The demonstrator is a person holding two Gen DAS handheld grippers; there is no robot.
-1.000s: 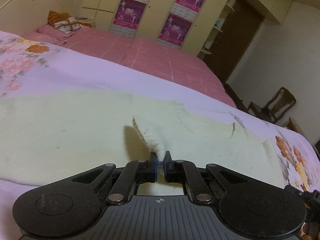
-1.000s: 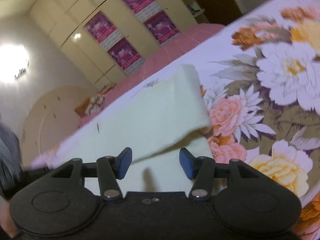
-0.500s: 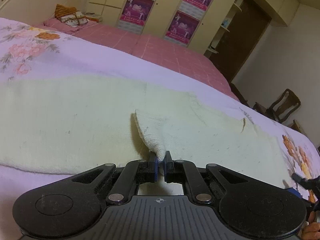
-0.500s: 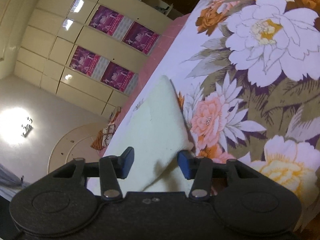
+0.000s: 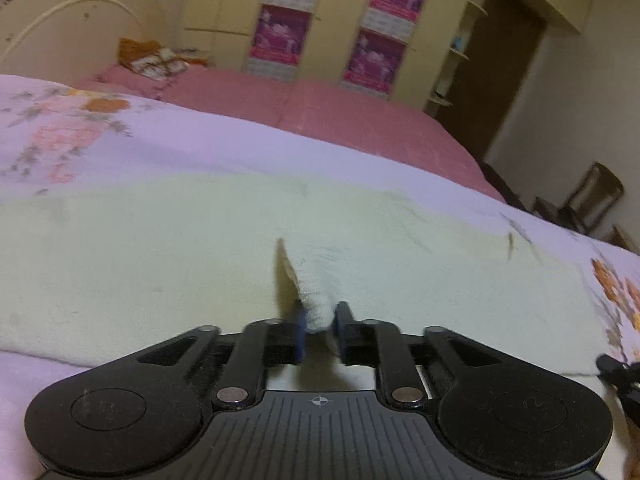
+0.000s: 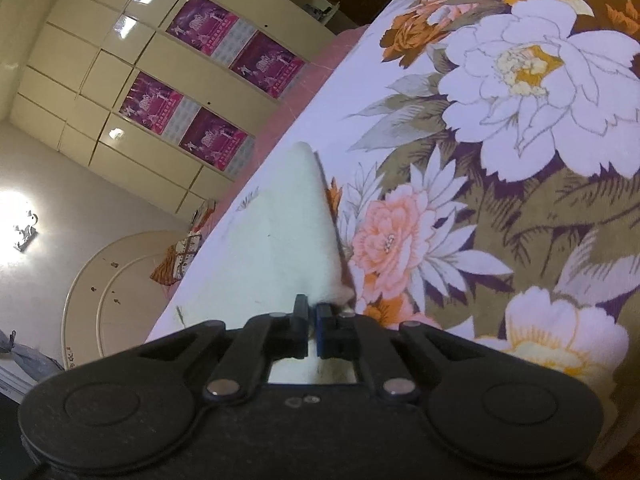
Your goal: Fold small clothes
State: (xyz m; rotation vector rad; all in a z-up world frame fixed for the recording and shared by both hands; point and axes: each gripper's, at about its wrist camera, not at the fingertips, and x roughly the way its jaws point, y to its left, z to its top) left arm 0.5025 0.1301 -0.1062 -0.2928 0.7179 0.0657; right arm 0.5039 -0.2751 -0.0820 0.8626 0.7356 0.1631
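Observation:
A cream knitted garment (image 5: 168,256) lies spread flat across the flowered bedsheet (image 5: 120,136). My left gripper (image 5: 319,326) holds a pinched fold of its near edge, with the jaws a little apart around the bunched cloth. In the right wrist view the same garment (image 6: 276,240) runs away from me as a long strip. My right gripper (image 6: 312,314) is shut on the garment's corner, just above the sheet (image 6: 520,160). The right gripper's tip also shows in the left wrist view (image 5: 618,372) at the far right.
A pink bedspread (image 5: 320,112) covers the far half of the bed, with folded cloths (image 5: 156,60) by the headboard. Cream wardrobes with purple posters (image 5: 380,40) line the back wall. A wooden chair (image 5: 588,200) stands beside the bed on the right.
My right gripper has closed from open onto the garment's corner. My left gripper's jaws have parted slightly around the fold they hold, and the view has shifted a little.

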